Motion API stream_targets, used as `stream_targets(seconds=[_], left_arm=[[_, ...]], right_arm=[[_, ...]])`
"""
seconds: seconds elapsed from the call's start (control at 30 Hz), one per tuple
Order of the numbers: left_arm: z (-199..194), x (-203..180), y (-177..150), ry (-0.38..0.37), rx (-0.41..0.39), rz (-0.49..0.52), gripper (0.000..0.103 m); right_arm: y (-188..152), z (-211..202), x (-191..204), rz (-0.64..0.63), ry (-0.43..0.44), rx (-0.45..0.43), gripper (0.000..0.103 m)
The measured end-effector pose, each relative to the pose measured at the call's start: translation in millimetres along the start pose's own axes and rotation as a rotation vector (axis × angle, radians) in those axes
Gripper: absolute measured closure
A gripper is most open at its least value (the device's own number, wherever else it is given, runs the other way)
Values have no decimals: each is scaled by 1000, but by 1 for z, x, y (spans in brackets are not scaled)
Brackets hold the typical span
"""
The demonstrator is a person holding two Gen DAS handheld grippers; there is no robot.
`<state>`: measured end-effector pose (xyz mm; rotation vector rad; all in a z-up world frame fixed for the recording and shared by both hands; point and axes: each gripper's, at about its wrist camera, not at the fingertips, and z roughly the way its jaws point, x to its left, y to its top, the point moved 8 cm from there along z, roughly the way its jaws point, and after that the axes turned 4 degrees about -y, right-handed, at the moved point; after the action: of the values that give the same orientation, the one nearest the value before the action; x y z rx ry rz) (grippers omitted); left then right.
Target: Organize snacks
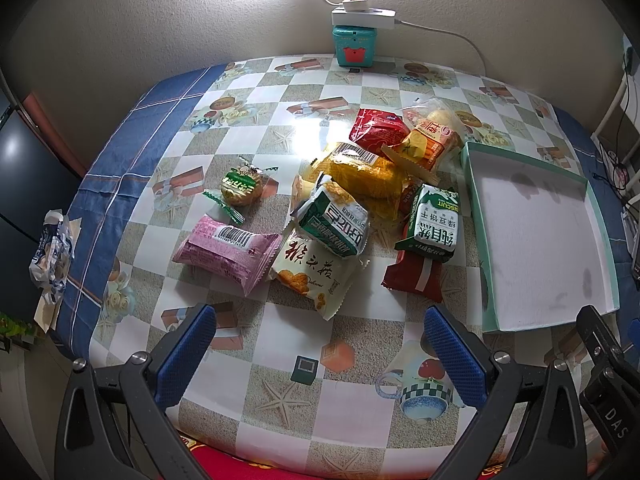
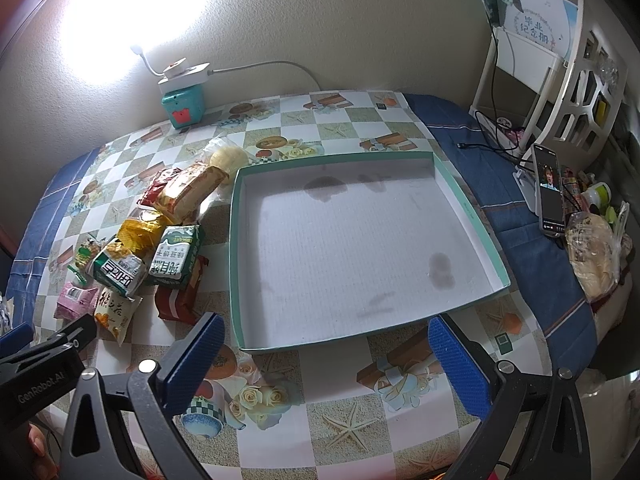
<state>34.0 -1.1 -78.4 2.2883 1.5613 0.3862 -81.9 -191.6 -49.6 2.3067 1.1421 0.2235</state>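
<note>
A heap of snack packets lies mid-table: a pink packet [image 1: 230, 252], a white packet with orange print [image 1: 314, 276], two green-and-white biscuit packs [image 1: 334, 218] [image 1: 434, 222], a yellow bag [image 1: 360, 172], a red packet [image 1: 376, 128], a dark red bar [image 1: 416, 276] and a small gold round sweet [image 1: 240, 188]. To their right sits a shallow green-rimmed box [image 2: 236, 240], white inside and holding nothing. My left gripper [image 1: 320, 344] stands open just short of the heap. My right gripper [image 2: 326, 354] is open at the box's near edge.
A teal tin [image 1: 354, 46] carrying a white power strip and lamp stands at the back wall. A crumpled wrapper [image 1: 52, 256] lies at the left table edge. In the right wrist view a phone [image 2: 549, 192], cables, a bagged bun [image 2: 596, 256] and a white rack [image 2: 560, 64] crowd the right side.
</note>
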Motion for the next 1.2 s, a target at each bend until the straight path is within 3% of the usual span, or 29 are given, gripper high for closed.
stream_targets(seconds=[0.23, 0.4, 0.47, 0.67, 0.83, 1.0, 1.13, 1.2], left_arm=[[3, 11, 2, -3, 6, -73, 0], [5, 37, 7, 1, -5, -204, 0], [5, 54, 10, -28, -22, -289, 0], [15, 95, 17, -76, -58, -420, 0], [30, 123, 20, -176, -56, -553, 0], [51, 138, 21, -155, -17, -583, 0], [68, 142, 23, -182, 31, -608, 0], [74, 145, 24, -161, 45, -613, 0]], right_arm=[[4, 3, -4, -9, -10, 3, 0], [21, 5, 13, -10, 13, -28, 0], [26, 7, 22, -13, 37, -34, 0], [36, 20, 60, -48, 125, -2, 0], [39, 35, 86, -61, 176, 38, 0], [46, 49, 108, -85, 207, 58, 0], [49, 58, 125, -118, 221, 69, 1], [48, 64, 136, -145, 230, 81, 6]])
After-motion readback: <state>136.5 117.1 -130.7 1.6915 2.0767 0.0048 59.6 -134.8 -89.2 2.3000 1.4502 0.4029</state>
